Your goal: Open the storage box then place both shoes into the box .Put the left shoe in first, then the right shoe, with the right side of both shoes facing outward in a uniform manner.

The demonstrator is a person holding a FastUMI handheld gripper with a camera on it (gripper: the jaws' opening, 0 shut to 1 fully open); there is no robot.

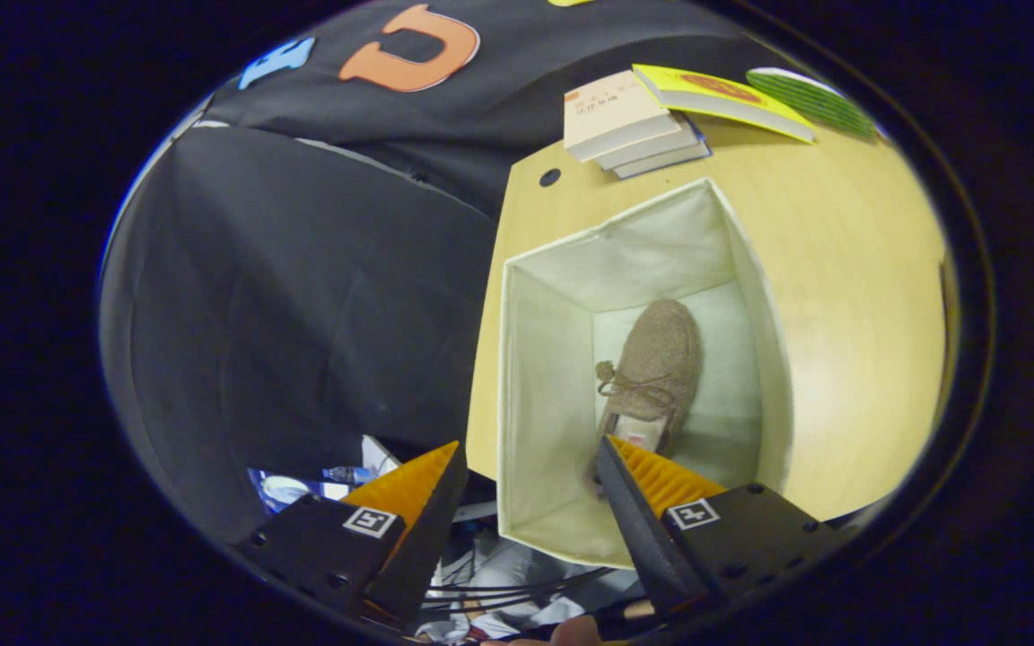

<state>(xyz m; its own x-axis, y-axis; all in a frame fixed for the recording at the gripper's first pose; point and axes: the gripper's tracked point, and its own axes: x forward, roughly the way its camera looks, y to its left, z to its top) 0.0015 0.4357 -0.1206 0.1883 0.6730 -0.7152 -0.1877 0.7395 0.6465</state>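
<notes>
Wide apart and holding nothing, my gripper (530, 471) hangs over the near edge of the cream fabric storage box (535, 377). Inside lies one brown fuzzy lace-up shoe (656, 363), toe pointing far.

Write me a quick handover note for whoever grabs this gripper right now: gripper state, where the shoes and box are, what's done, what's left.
Gripper: open, holding nothing, fingers above the near rim of the box.
Cream fabric storage box: open, standing on the light wooden table.
Brown fuzzy lace-up shoe: lying on the box floor, toe pointing away from the fingers.
Done: box open, one shoe in.
Left: second shoe; check orientation.
</notes>
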